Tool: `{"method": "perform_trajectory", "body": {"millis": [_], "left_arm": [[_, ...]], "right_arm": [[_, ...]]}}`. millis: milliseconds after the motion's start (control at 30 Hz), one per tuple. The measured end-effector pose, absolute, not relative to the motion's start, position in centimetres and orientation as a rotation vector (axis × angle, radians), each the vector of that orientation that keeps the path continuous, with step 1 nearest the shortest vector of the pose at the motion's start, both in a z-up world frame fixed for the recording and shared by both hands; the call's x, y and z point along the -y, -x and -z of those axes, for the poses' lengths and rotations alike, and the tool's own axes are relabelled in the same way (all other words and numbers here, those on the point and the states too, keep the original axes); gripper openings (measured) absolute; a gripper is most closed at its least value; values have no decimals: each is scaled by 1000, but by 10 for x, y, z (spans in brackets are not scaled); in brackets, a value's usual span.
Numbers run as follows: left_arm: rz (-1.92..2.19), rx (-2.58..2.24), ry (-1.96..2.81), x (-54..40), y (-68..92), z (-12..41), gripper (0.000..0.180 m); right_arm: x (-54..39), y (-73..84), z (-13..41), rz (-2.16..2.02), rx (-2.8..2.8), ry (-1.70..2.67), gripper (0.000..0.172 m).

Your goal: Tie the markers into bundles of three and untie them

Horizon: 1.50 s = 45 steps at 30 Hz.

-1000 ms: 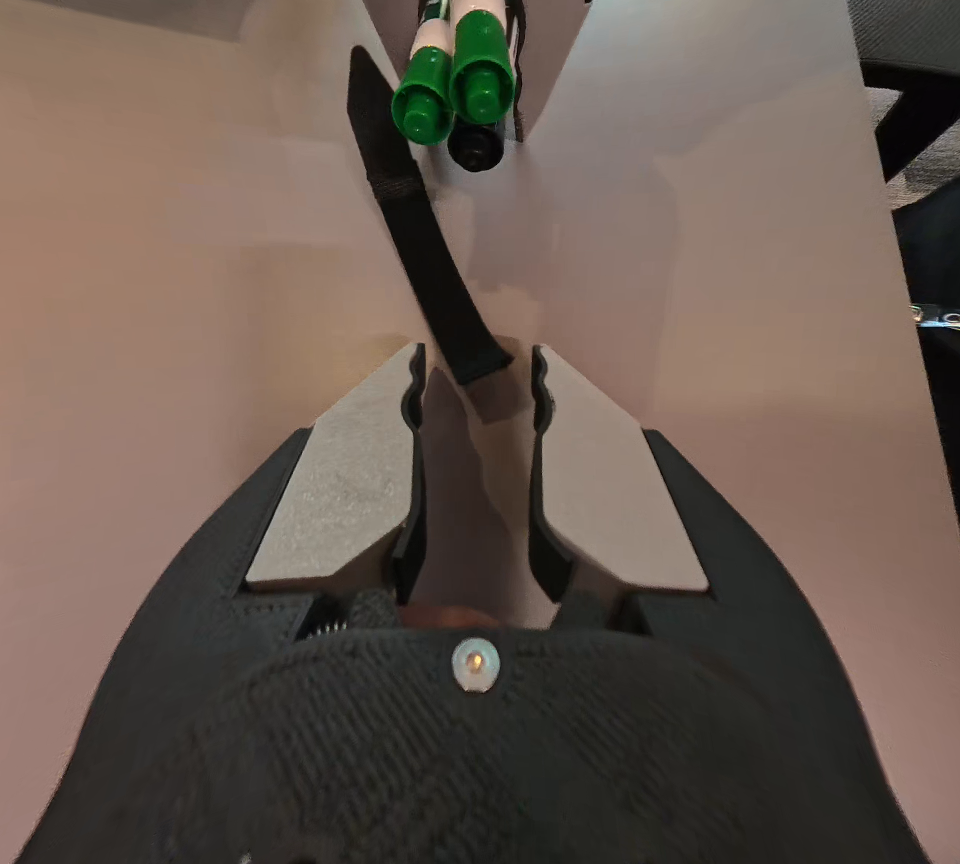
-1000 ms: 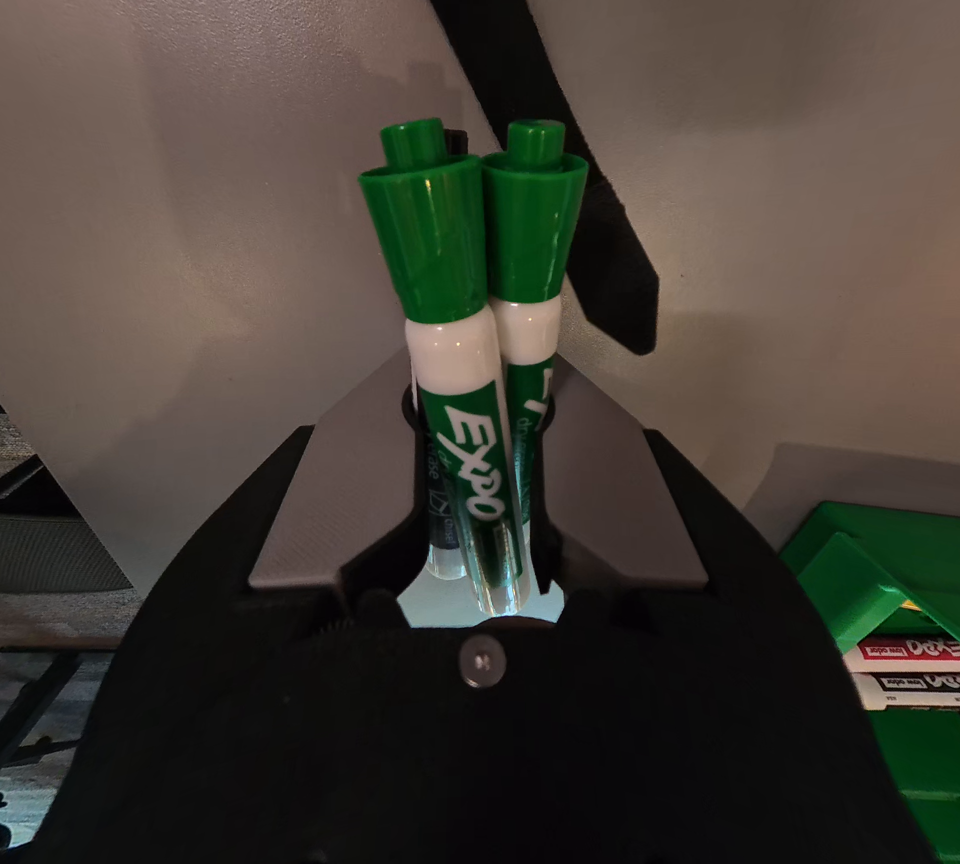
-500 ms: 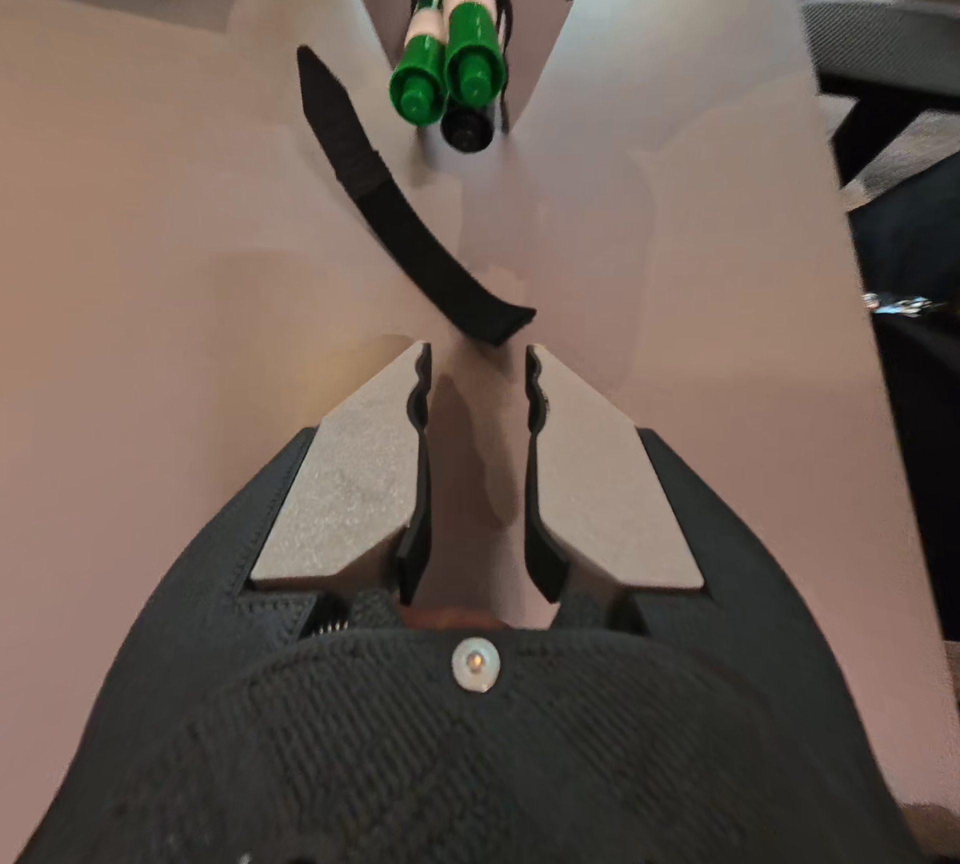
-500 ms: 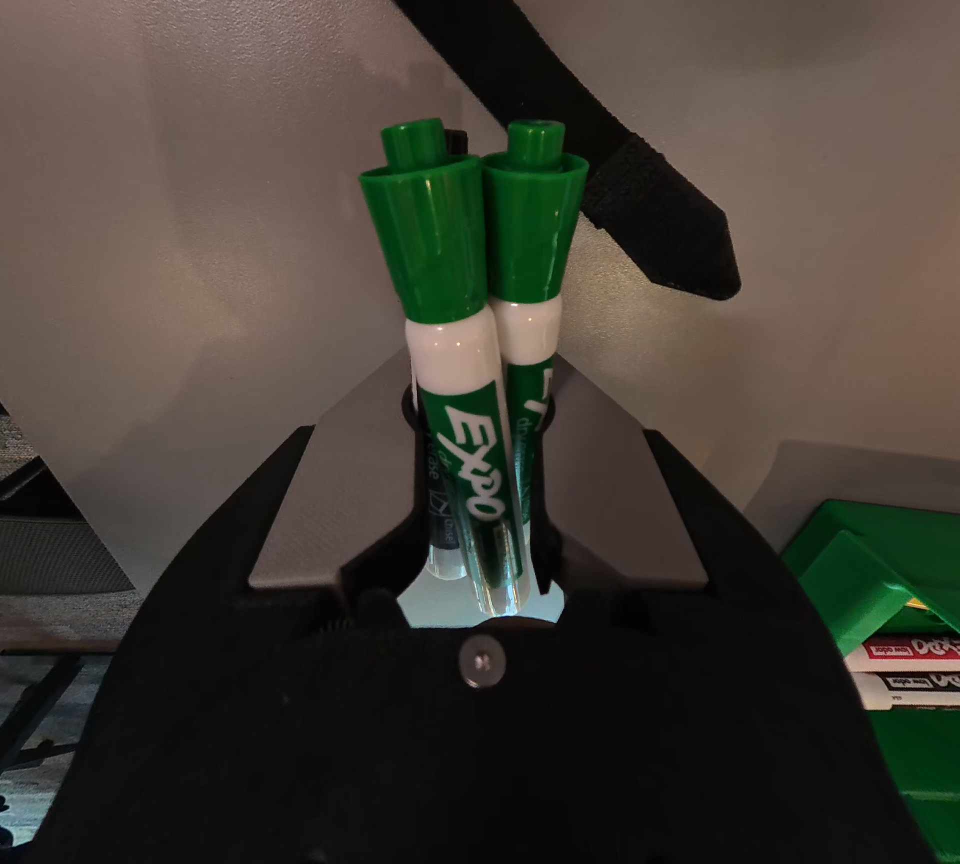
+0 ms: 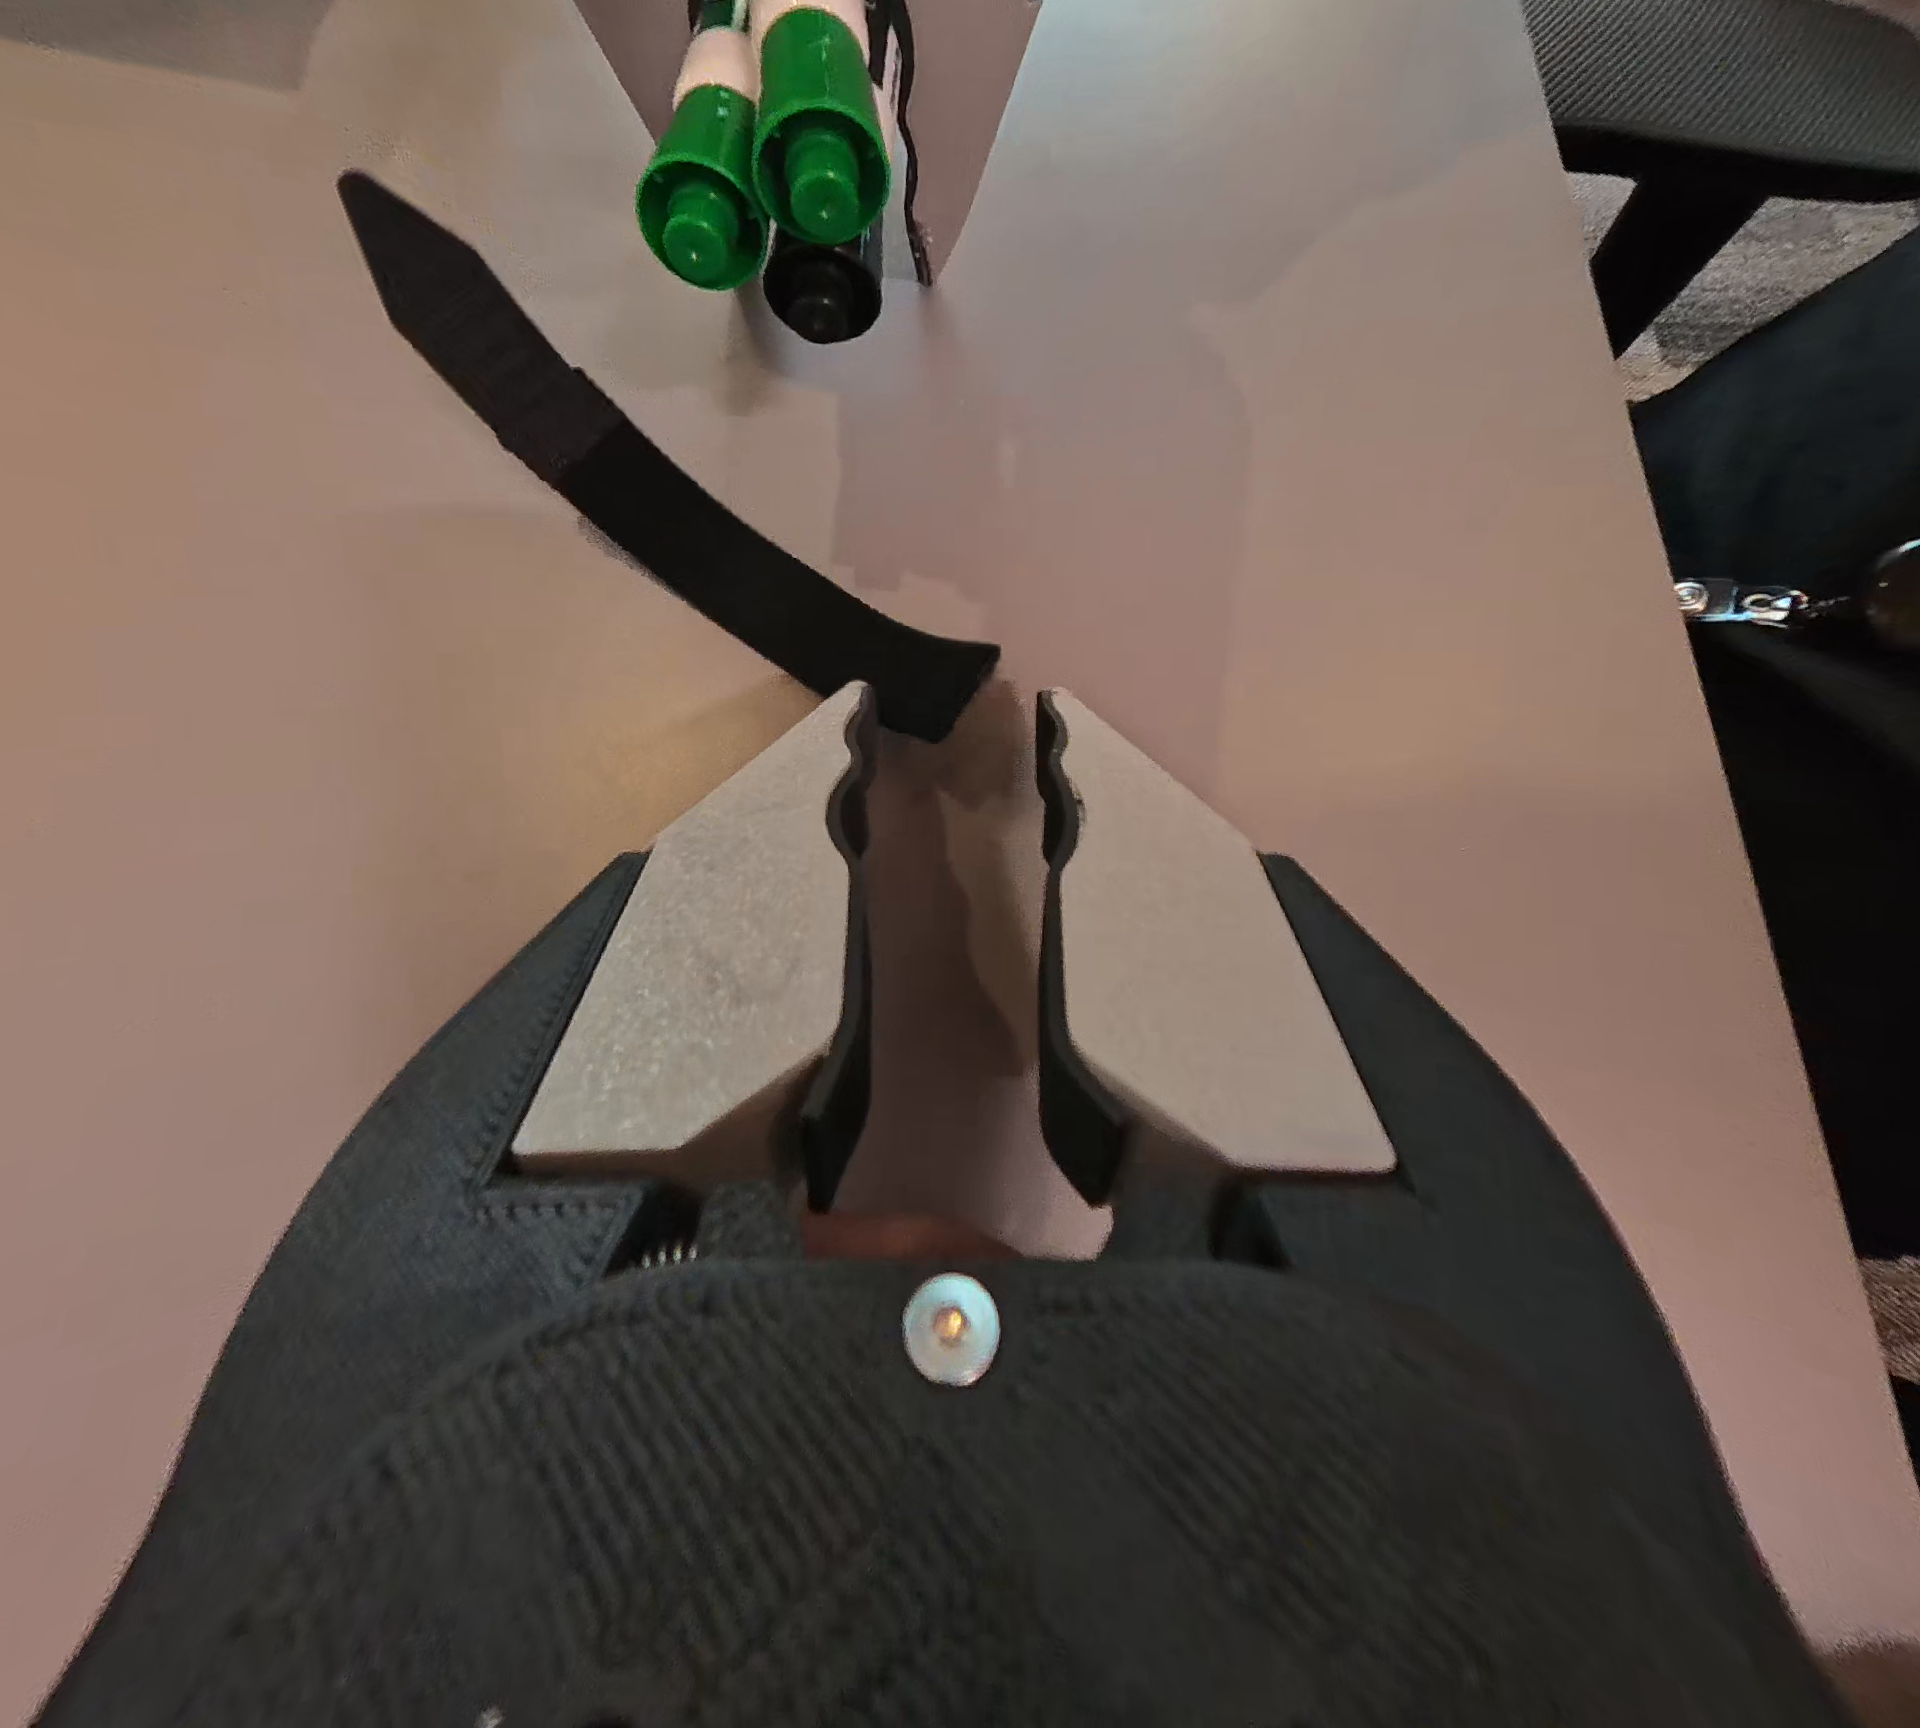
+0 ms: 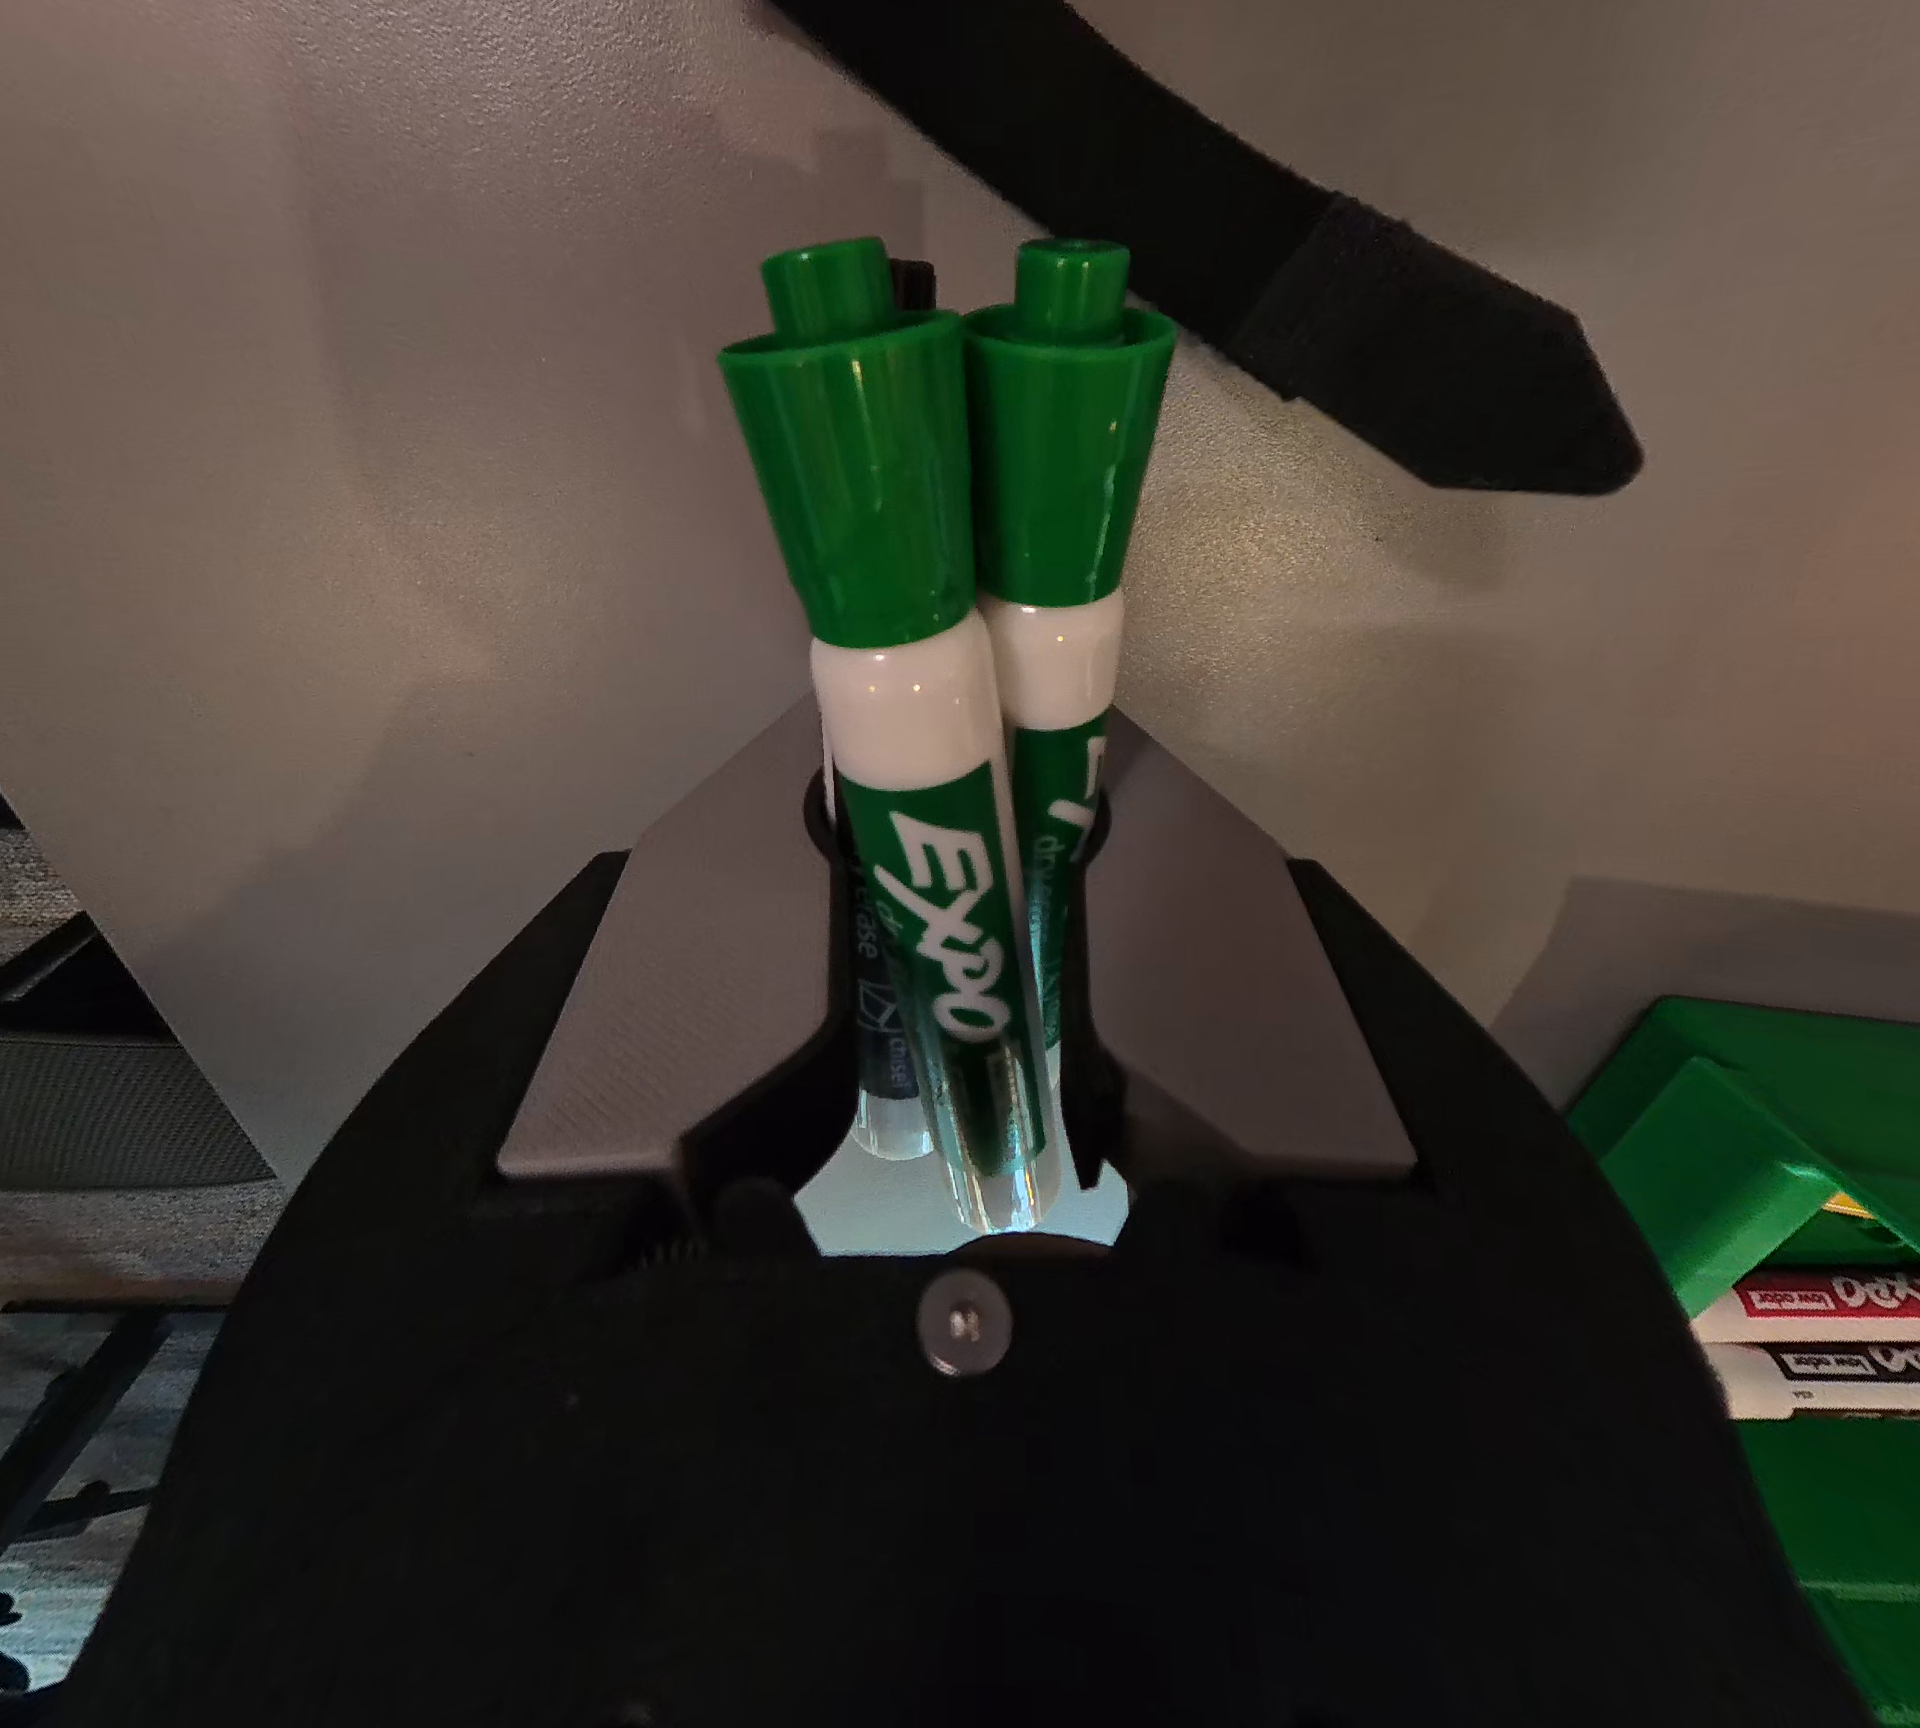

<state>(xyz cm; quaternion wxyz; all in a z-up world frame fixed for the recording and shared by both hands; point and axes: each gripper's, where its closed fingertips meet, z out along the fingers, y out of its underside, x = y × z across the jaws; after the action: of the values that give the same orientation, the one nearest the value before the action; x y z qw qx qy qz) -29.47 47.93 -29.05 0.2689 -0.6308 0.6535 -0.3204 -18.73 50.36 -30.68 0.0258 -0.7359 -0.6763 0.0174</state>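
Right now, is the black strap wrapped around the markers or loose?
Loose: the black strap lies spread on the table, beside the markers the right gripper grips.

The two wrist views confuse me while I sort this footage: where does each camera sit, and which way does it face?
Left wrist view: sits on the left gripper, looks along its open fingers over the table at the strap and the markers.
Right wrist view: sits on the right gripper, faces its fingers clamping the markers; strap beyond.
Shared: markers, strap, table, green box; the views face each other.
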Motion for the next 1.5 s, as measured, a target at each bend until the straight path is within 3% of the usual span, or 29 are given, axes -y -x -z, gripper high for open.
{"method": "perform_trajectory", "body": {"millis": [333, 567, 733, 833, 967, 1100, 1200, 1500], "left_arm": [[825, -1721, 1684, -486, 296, 283, 36], [775, -1615, 1743, -505, 300, 284, 90], [744, -1606, 1701, -507, 289, 284, 97], [706, -1612, 1593, -508, 282, 277, 84], [708, -1658, 1383, -494, 280, 263, 35], [714, -1698, 1400, -491, 282, 270, 21], [707, -1719, 1470, -494, 283, 279, 1], [841, -1710, 1456, -481, 287, 262, 0]], "right_arm": [[-504, 187, 307, -53, 2090, 2276, 37], [-504, 187, 307, -52, 2093, 2275, 37], [-503, 187, 307, -52, 2093, 2275, 37], [-503, 187, 307, -52, 2093, 2275, 37], [-503, 187, 307, -52, 2094, 2274, 37], [-503, 187, 307, -49, 2097, 2273, 37], [-503, 187, 307, -47, 2101, 2272, 37], [-502, 187, 307, -46, 2103, 2272, 37]]}}
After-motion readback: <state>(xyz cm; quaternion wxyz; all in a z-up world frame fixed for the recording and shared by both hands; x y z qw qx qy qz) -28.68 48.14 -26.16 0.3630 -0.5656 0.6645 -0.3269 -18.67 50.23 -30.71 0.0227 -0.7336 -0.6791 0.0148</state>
